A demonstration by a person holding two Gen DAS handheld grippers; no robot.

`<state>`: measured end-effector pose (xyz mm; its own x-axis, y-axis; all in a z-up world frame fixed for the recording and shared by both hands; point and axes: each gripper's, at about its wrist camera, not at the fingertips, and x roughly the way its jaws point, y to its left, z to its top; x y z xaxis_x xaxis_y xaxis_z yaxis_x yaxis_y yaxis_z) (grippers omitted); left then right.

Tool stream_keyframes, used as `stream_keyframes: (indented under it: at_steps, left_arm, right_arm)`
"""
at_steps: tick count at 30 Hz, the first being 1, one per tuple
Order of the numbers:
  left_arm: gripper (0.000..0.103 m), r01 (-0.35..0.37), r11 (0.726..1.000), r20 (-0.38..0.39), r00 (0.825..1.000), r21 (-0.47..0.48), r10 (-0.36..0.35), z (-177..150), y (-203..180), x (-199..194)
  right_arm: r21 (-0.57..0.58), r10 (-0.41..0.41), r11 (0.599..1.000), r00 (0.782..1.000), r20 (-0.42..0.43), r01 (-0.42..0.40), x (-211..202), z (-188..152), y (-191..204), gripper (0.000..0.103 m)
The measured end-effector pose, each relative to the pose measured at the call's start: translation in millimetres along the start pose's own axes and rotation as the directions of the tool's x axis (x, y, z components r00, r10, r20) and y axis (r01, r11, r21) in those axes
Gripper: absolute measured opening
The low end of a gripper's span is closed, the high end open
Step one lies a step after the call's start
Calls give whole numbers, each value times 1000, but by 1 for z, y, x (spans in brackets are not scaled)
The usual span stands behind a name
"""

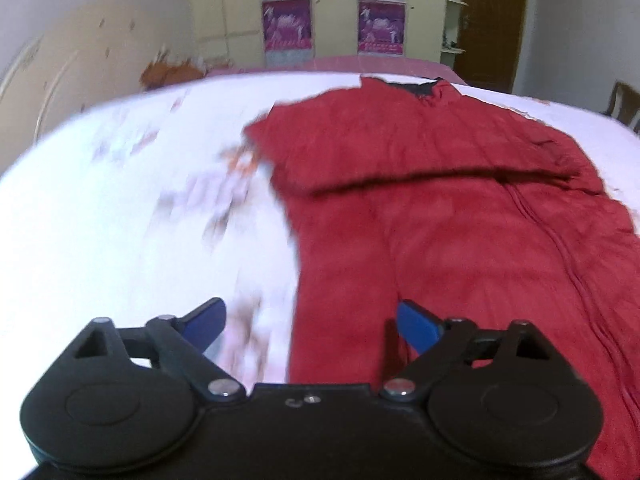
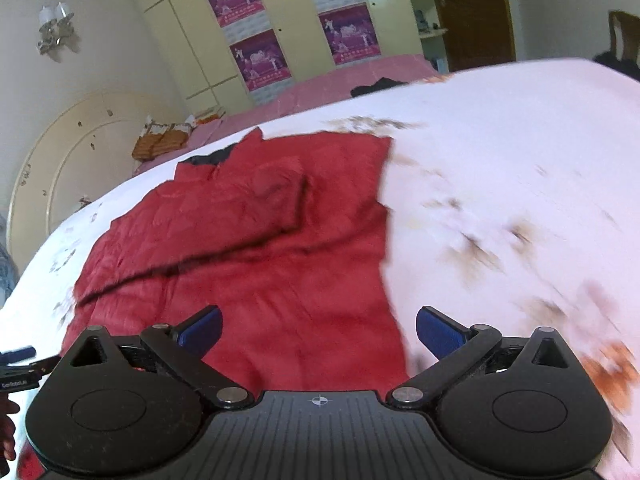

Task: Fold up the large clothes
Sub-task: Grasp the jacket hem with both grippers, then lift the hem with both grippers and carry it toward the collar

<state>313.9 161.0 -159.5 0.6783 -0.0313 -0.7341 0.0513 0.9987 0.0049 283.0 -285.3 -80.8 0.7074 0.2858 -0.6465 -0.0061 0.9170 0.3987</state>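
Observation:
A large red jacket point(image 1: 440, 208) with a dark collar lies flat on a white patterned bed sheet point(image 1: 120, 220), one sleeve folded across its chest. My left gripper point(image 1: 312, 326) is open and empty above the jacket's near left hem edge. The jacket also shows in the right wrist view point(image 2: 280, 240). My right gripper point(image 2: 318, 332) is open and empty above the jacket's near right hem edge. The other gripper's tip point(image 2: 18, 354) shows at the left edge of that view.
A pink bedspread point(image 2: 320, 84) with a dark item point(image 2: 376, 86) lies beyond the white sheet. An orange bundle point(image 2: 160, 140) sits by the rounded cream headboard point(image 2: 60, 168). Cream wardrobes with purple posters point(image 2: 260, 60) and a brown door point(image 2: 472, 12) stand behind.

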Motion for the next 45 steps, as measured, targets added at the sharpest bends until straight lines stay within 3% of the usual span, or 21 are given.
stream_keyframes:
  at_steps: [2, 7, 11, 12, 14, 18, 19, 23, 26, 32, 36, 37, 38, 39, 40, 44, 45]
  left_arm:
    - [83, 30, 998, -17, 999, -52, -31, -17, 11, -13]
    - [69, 75, 975, -34, 996, -207, -83, -57, 32, -45]
    - [65, 149, 932, -15, 987, -329, -163, -82, 41, -62]
    - [64, 179, 914, -5, 981, -363, -194, -88, 43, -65]
    - [62, 242, 868, 16, 965, -433, -261, -99, 44, -68]
    - [57, 349, 734, 87, 925, -583, -371, -119, 50, -65]
    - [57, 357, 714, 99, 921, -602, -377, -121, 50, -64]
    - [52, 372, 677, 131, 916, -635, -380, -120, 50, -55]
    - [48, 388, 644, 152, 908, -659, -391, -116, 51, -49]
    - [48, 407, 643, 168, 901, -649, -400, -119, 49, -55]
    - [45, 374, 653, 149, 915, -659, -375, -118, 51, -48]
    - [42, 372, 659, 147, 917, -654, -372, -118, 51, -48]
    - [39, 364, 675, 138, 921, -642, -364, -117, 49, -46]
    - [18, 355, 698, 129, 926, -622, -356, -115, 46, -45]
    - [7, 356, 706, 127, 926, -612, -357, -116, 45, -45]
    - [6, 425, 676, 251, 904, -602, -345, -123, 46, -67]
    - [6, 417, 675, 243, 908, -609, -341, -125, 46, -67]
  right_arm:
    - [49, 19, 999, 999, -27, -18, -22, -16, -20, 82]
    - [177, 67, 983, 996, -56, -56, -63, -56, -60, 82]
    - [238, 108, 967, 991, -78, -86, -79, -80, -74, 80]
    - [253, 127, 962, 988, -82, -103, -82, -84, -76, 70]
    - [292, 178, 945, 980, -90, -145, -84, -94, -78, 63]
    - [378, 274, 897, 959, -74, -227, -88, -108, -82, 63]
    - [395, 292, 886, 954, -68, -243, -87, -109, -84, 63]
    - [434, 316, 860, 948, -39, -269, -81, -104, -89, 61]
    - [457, 313, 850, 949, -34, -264, -75, -99, -92, 47]
    - [446, 342, 846, 939, -34, -292, -77, -102, -89, 41]
    - [445, 329, 853, 943, -55, -272, -67, -103, -89, 40]
    - [453, 333, 848, 942, -51, -275, -64, -103, -90, 38]
    - [452, 329, 850, 943, -55, -270, -61, -103, -89, 27]
    - [446, 317, 858, 946, -72, -254, -57, -104, -89, 10]
    - [444, 307, 863, 948, -83, -241, -54, -105, -90, 8]
    - [412, 324, 866, 946, -27, -285, -70, -105, -85, 6]
    - [401, 329, 867, 944, -17, -296, -73, -107, -85, 6]
